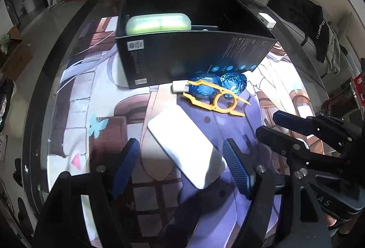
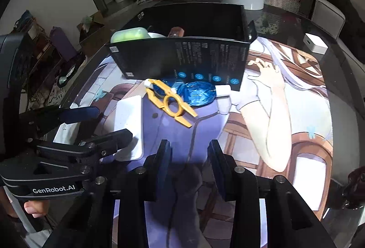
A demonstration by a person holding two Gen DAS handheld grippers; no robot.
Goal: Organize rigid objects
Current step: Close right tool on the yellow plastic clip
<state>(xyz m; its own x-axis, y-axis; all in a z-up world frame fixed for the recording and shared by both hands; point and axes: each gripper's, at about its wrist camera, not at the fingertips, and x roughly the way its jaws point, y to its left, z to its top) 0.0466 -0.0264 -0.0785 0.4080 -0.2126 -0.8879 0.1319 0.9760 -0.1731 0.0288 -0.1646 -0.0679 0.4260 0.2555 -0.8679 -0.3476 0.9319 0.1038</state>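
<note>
While left tongs (image 1: pixel 181 165) gape around white block (image 1: pixel 184 152), right tongs (image 2: pixel 189 161) parted, empty.

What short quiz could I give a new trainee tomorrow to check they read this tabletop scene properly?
1. True or false: the left gripper is open around the white power bank.
2. What lies across the blue bottle: A) a spoon, B) the yellow tool, C) a cable?
3. Fill in: the green case sits inside the black ____.

Key: 1 true. 2 B. 3 box.
</note>
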